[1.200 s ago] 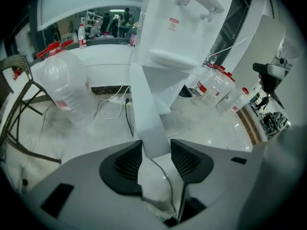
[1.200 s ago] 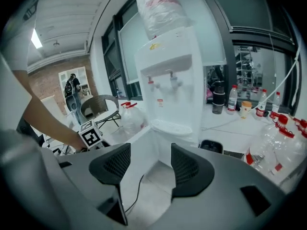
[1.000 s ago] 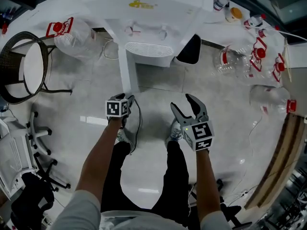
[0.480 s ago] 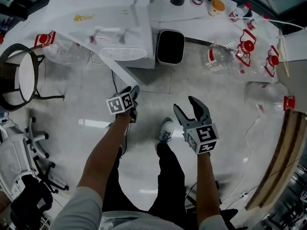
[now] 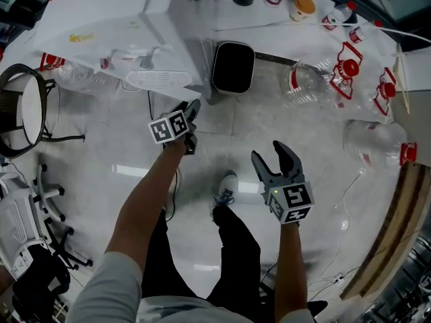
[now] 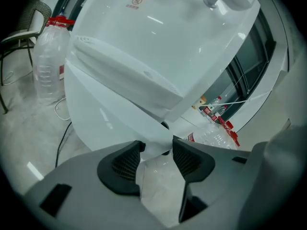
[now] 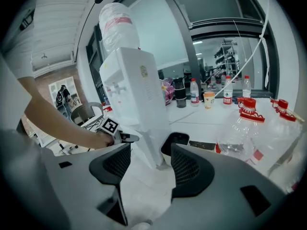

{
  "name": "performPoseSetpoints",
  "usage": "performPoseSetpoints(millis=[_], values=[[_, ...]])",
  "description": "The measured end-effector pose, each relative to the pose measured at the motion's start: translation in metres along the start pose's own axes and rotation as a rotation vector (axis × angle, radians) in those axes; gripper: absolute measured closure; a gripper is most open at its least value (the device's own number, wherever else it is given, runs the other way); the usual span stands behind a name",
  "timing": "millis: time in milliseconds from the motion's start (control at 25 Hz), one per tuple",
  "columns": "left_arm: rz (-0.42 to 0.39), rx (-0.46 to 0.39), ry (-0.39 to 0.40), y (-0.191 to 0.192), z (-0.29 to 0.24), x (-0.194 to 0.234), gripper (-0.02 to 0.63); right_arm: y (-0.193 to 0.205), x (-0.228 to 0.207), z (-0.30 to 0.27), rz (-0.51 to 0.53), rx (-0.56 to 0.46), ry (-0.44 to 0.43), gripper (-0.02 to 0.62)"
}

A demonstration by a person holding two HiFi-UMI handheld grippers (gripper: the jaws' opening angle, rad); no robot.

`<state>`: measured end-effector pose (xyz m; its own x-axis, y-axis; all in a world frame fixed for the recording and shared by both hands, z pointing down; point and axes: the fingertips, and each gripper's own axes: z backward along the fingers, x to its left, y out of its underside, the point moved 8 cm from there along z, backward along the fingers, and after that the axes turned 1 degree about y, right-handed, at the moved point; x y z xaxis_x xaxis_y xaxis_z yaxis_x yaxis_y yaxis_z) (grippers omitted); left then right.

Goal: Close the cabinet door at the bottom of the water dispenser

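Plainly, the water dispenser [image 5: 114, 32] is seen standing upright at the upper left of the head view, its long axis vertical. A large clear bottle [image 7: 117, 25] is mounted on top, and the tap side is turned toward the lower left. The cabinet door [image 6: 103, 114], a smooth glossy white panel below the drip shelf, lies close against the body. Whether it is fully shut cannot be told.

The left gripper [image 5: 191, 126] is held out on a straightened bare arm and sloped down at the dispenser's lower corner. Its ribbed dark pads [image 6: 125, 164] are parted, having just been opening. The door's bottom corner is seen between the tips and is not pressed.

The right gripper [image 5: 271, 157] is held back over the pale glossy floor [image 5: 316, 126], its fingers spread with nothing between them.
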<state>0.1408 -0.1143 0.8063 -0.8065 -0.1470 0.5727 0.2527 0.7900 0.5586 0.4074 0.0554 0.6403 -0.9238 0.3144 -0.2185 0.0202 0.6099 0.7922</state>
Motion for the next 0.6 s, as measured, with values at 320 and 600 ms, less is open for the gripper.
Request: performPoseSetpoints(millis=[320, 600], values=[[-0.035, -0.002, 0.041, -0.018, -0.022, -0.021, 0.377, -0.019, -0.021, -0.006, 0.002, -0.008, 0.009, 0.308], [-0.162, 0.089, 0.048, -0.03, 0.052, -0.05, 0.391, -0.083, 0.008, 0.019, 0.035, -0.049, 0.059, 0.308]])
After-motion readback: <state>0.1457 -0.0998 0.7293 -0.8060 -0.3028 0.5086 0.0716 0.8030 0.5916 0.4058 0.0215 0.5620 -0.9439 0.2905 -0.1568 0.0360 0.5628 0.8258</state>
